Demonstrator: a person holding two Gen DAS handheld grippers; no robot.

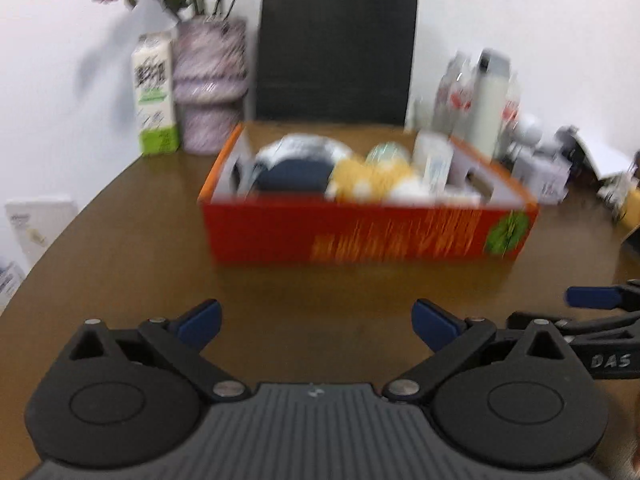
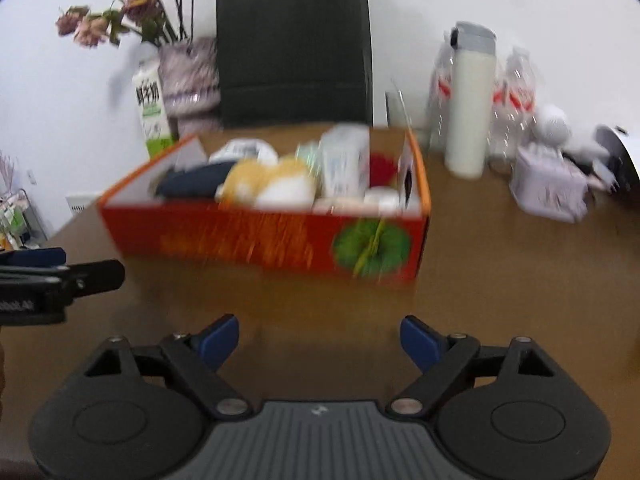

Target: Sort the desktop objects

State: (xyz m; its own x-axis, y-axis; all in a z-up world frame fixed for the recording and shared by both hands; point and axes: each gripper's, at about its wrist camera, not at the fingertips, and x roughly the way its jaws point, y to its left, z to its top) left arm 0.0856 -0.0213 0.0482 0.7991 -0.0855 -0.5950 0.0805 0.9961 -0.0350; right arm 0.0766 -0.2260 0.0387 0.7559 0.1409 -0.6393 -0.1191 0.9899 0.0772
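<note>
Red box (image 1: 360, 232) full of items at frame centre on brown table (image 1: 132, 248), left gripper (image 1: 318, 326) and right gripper (image 2: 320, 340) below it, well apart from it, jaws spread wide, nothing between.

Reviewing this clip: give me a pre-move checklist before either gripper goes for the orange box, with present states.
1. Left gripper open, nothing between fingers: ok.
2. Right gripper open, nothing between fingers: ok.
3. Table bare between grippers and orange box: ok.
4. Box upright, open top: ok.
5. Contents distinguishable, yellow plush aside: not ok, blurred.
6. Thermos standing apart from box: ok.
</note>
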